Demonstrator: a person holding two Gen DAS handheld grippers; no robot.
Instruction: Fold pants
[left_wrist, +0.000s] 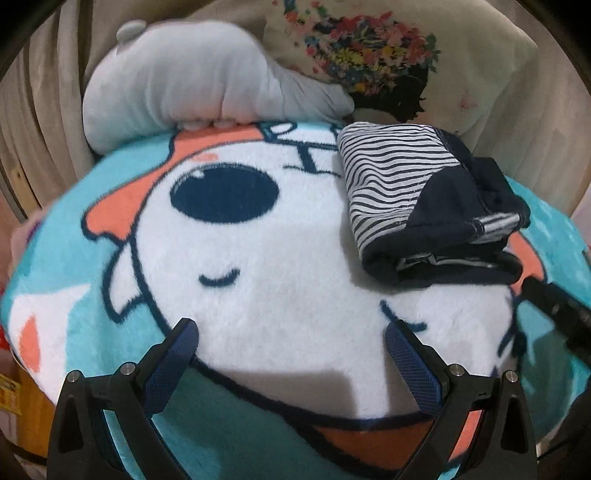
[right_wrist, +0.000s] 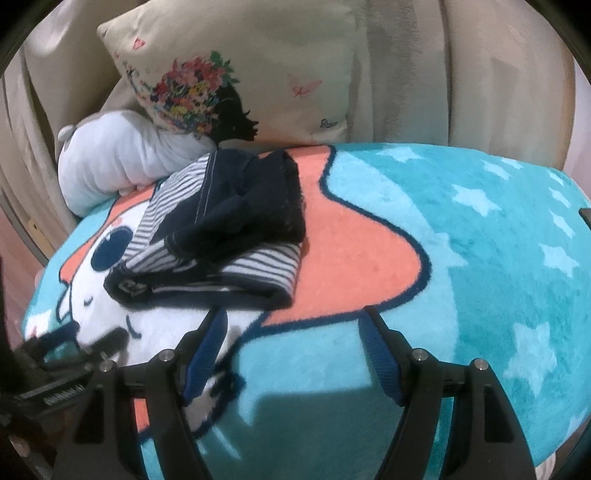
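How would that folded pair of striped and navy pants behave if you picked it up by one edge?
The pants would probably sag and unfold: they are soft cloth in loose layers, nothing pinning them. They look light. On the fuzzy blanket, pushing would likely bunch them rather than slide them.

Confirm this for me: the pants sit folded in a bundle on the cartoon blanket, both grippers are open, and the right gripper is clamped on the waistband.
Not quite. The right gripper holds nothing: the right wrist view shows its jaws spread, short of the pants. The rest stands: the pants lie bundled on the blanket, and the left gripper is open too.
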